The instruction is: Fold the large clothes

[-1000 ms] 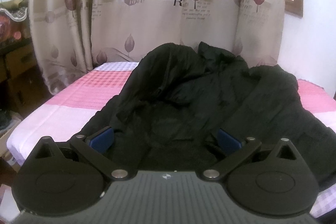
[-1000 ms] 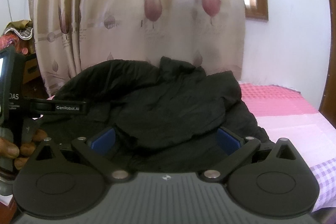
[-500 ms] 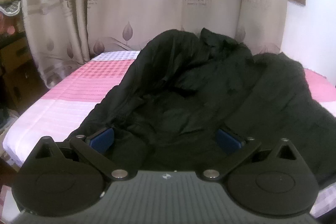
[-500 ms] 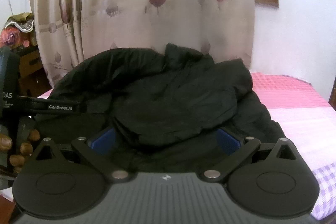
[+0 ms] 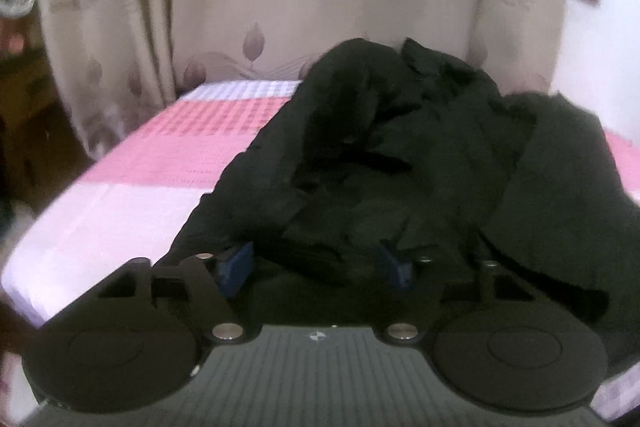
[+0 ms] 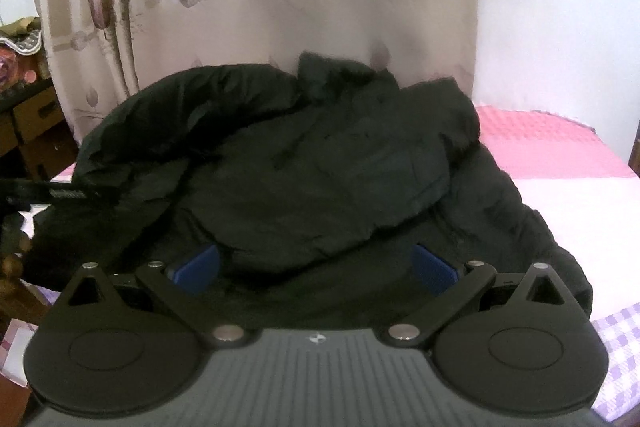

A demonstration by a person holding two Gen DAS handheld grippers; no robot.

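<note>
Black and puffy, the jacket (image 5: 420, 163) lies rumpled across the pink-and-white bed (image 5: 152, 187), near hem toward the cameras, probably spread there to give room for folding. Left gripper (image 5: 316, 263) is closing, blue pads either side of a ridge of hem cloth, not yet pinching it. Right gripper (image 6: 312, 265) sits wide apart over the hem, nothing gripped. Only the right view catches the other tool (image 6: 60, 195) reaching in at the jacket's left edge; only the left view shows the bare bed beside that edge, up to the curtain (image 5: 280, 7).
</note>
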